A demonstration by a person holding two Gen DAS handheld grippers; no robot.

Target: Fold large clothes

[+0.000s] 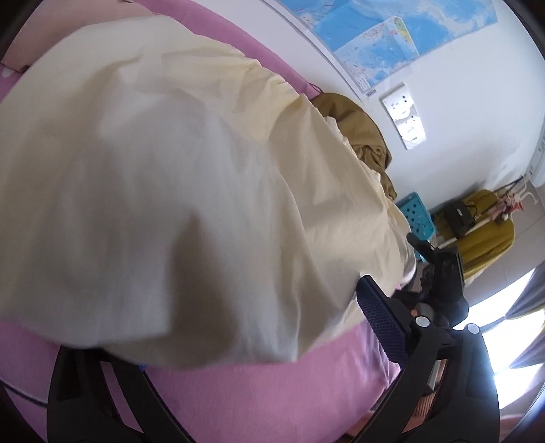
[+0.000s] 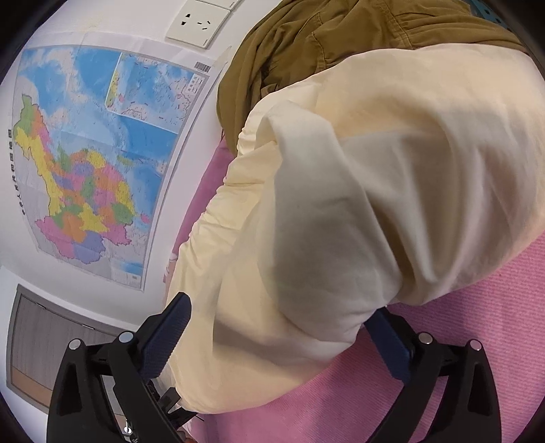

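Note:
A large cream garment (image 1: 170,177) lies bunched on the pink bed cover (image 1: 238,385). It also fills the right wrist view (image 2: 340,204). My left gripper (image 1: 238,340) has its jaws wide apart, with the right finger (image 1: 381,323) bare beside the cloth's edge and the left finger hidden under the cloth. My right gripper (image 2: 279,327) is also wide open, its left finger (image 2: 163,337) at the cloth's edge and its right finger (image 2: 391,344) partly under the cloth. The other gripper (image 1: 439,269) shows beyond the garment in the left wrist view.
An olive-brown garment (image 2: 340,41) lies past the cream one, against the wall; it shows in the left wrist view (image 1: 357,126) too. A map (image 2: 95,153) and a wall socket (image 2: 197,25) are on the white wall. A blue crate (image 1: 417,214) and a mustard chair (image 1: 483,231) stand beyond the bed.

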